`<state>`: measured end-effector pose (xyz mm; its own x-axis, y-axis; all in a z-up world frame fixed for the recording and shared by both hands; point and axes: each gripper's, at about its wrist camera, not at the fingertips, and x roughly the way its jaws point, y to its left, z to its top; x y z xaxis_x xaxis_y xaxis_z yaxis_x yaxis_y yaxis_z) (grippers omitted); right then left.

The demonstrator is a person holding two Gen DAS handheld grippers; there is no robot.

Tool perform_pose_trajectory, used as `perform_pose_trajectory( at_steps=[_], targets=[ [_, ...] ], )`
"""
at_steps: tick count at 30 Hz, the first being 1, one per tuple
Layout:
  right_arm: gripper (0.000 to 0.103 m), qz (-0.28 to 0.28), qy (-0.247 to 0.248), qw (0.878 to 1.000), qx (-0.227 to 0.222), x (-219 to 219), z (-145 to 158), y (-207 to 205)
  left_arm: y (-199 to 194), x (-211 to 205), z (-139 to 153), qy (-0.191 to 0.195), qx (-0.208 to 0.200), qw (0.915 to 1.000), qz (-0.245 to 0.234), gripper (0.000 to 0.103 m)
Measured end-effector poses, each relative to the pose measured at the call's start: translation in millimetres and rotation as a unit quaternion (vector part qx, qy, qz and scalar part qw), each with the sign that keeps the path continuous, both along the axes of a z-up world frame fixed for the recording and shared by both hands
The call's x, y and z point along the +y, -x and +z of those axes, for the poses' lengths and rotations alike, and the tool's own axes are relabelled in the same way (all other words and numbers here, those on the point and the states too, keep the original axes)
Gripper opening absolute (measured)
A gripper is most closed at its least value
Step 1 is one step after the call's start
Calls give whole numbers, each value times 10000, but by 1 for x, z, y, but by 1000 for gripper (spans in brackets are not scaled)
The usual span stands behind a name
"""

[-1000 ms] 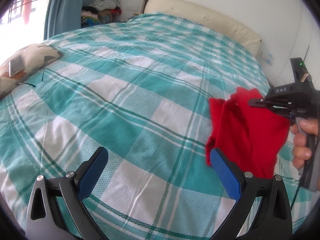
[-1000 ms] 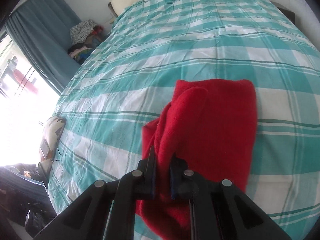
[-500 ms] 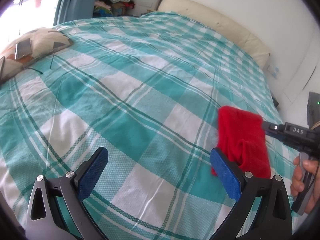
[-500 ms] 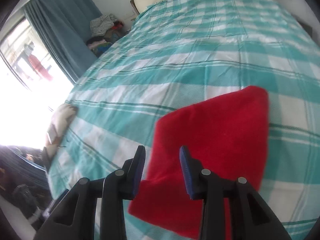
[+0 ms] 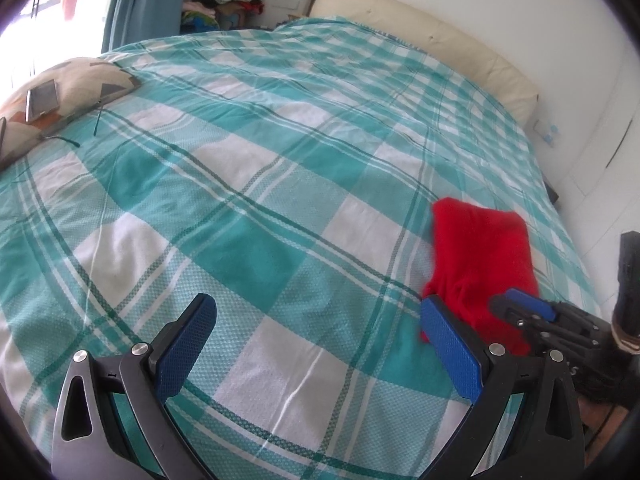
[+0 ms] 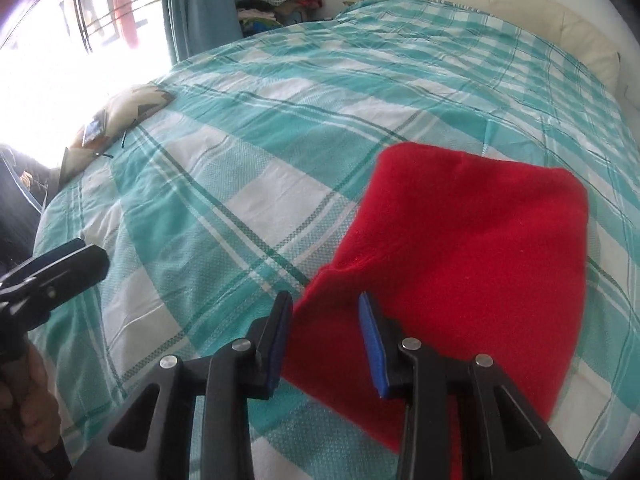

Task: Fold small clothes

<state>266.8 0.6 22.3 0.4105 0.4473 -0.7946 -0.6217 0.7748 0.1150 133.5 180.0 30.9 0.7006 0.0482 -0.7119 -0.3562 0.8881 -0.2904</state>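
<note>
My right gripper (image 6: 326,332) is parted, holding nothing, its blue pads just above the near left corner of the red garment (image 6: 460,272). That garment lies folded flat on the teal checked bedspread (image 6: 248,184), near the bed's right side. My left gripper (image 5: 316,344) is spread wide over bare bedspread, nothing between its fingers, with the red garment (image 5: 480,264) just beyond its right finger. Only my left camera shows the right gripper (image 5: 524,310) from the side, touching or just above the cloth's near edge; I cannot tell which. Only my right camera shows the garment's whole flat top. A patterned pillow (image 5: 68,92) at the left bed edge carries a phone (image 5: 42,98).
</note>
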Motion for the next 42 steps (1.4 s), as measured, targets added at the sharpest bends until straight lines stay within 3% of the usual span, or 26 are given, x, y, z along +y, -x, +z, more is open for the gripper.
perform_pose_trajectory(
  at_steps=[4,6,10,13,15,17,19,22,23,28,32,34,35,37,39,40,42],
  targets=[
    [36,-550,-190,9981,-187,-64,20,8,0,-1,1,24,-7,10000,-34,102],
    [36,-593,-109,9982,-31,-81,9,12,-2,-4,-1,20,38,10000,-67,102],
    [36,-534,154,9968,582,-92,-45,27,-3,-11,-8,-33,156,9998,-131,102],
    [36,-625,-12,9973,379,-103,-46,46,-2,-15,-12,-201,223,9995,-139,102],
    [38,-730,-223,9958,502,-115,-39,52,-2,-19,-11,-195,204,9992,-276,102],
    [49,-825,-351,9949,457,-131,-30,55,-5,-25,-6,50,41,9981,-608,102],
    [68,-996,-498,9933,298,-150,-18,53,-19,-30,-2,519,-67,9932,-1036,102],
    [76,-1481,-854,9849,291,-182,-6,31,-58,-39,1,1206,134,9806,-1537,102],
    [76,-1643,-1036,9802,377,-192,-5,20,-75,-47,2,1258,247,9762,-1747,102],
    [76,-2073,-2165,9463,1211,-207,-20,-52,-153,-82,-16,644,928,9637,-2421,102],
    [76,-2119,-2656,9185,2021,-185,-56,-99,-183,-86,-48,511,1460,9615,-2270,102],
    [72,-2125,-2571,9177,2159,-166,-70,-114,-187,-87,-57,627,1509,9606,-2248,102],
    [67,-2087,-2412,9240,2111,-156,-73,-118,-188,-90,-58,632,1488,9611,-2238,102],
    [45,-1986,-1614,9527,1637,-129,-66,-117,-186,-100,-58,371,1400,9632,-2265,94],
    [31,-1824,-580,9786,757,-98,-48,-103,-184,-115,-56,183,1325,9579,-2540,30],
    [26,-1674,-143,9854,285,-82,-39,-92,-180,-120,-53,135,1274,9590,-2527,27],
    [24,-1395,484,9877,-518,-58,-23,-70,-172,-124,-42,-183,1090,9639,-2422,20]
  ],
)
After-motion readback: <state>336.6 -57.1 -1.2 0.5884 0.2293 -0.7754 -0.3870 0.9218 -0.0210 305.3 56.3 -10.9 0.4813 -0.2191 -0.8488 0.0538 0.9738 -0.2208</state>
